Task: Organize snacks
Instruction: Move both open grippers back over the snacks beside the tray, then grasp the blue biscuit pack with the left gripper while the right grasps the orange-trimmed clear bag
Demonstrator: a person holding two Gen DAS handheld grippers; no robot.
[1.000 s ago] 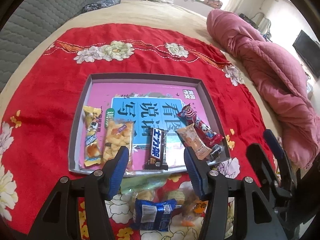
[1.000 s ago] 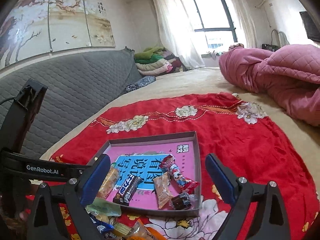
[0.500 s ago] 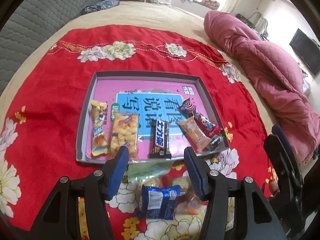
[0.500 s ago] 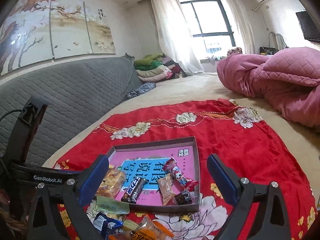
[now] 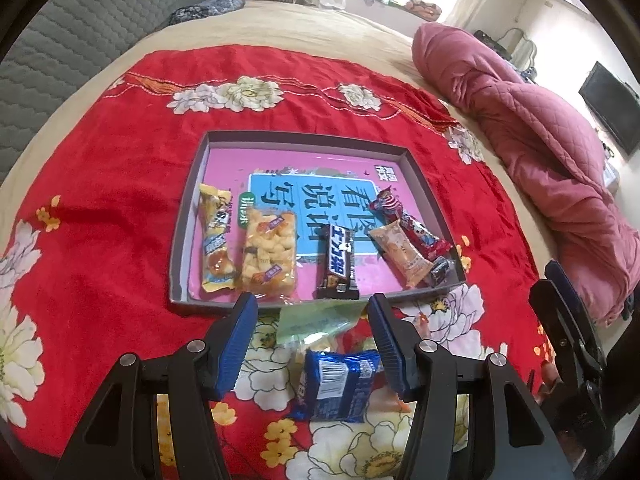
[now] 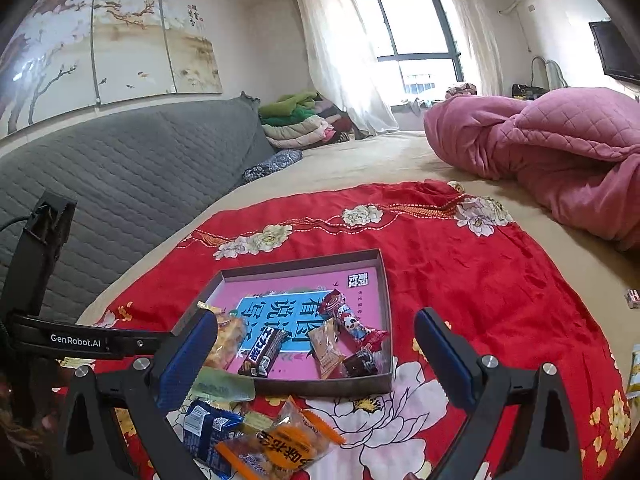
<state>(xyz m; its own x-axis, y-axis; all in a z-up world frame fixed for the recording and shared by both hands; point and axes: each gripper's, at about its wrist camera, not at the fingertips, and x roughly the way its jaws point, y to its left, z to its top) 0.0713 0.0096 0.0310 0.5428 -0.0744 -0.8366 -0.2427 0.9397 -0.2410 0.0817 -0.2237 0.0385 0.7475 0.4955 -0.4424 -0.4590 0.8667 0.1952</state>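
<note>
A shallow grey tray (image 5: pixel 182 240) with a pink printed floor lies on the red cloth. It holds a yellow pack (image 5: pixel 216 248), a clear biscuit pack (image 5: pixel 270 256), a dark chocolate bar (image 5: pixel 338 268), a beige packet (image 5: pixel 402 258), a red packet (image 5: pixel 408 228) and a small dark sweet (image 5: pixel 440 272). Loose in front of the tray lie a green packet (image 5: pixel 316 318), a blue packet (image 5: pixel 340 384) and an orange packet (image 6: pixel 280 444). My left gripper (image 5: pixel 312 340) hovers open above this pile, gripping nothing. My right gripper (image 6: pixel 316 360) stands wide open and empty, facing the tray (image 6: pixel 384 380).
The red flowered cloth (image 5: pixel 100 200) covers a beige bed. A bunched pink quilt (image 5: pixel 540 152) lies to the right, a grey padded headboard (image 6: pixel 140 172) to the left. Folded blankets (image 6: pixel 296 124) sit far back. Small items (image 6: pixel 632 298) rest at the cloth's right edge.
Both grippers have drawn back from the tray, so it sits farther off and more of the loose pile shows in front. Neither gripper's jaws have changed.
</note>
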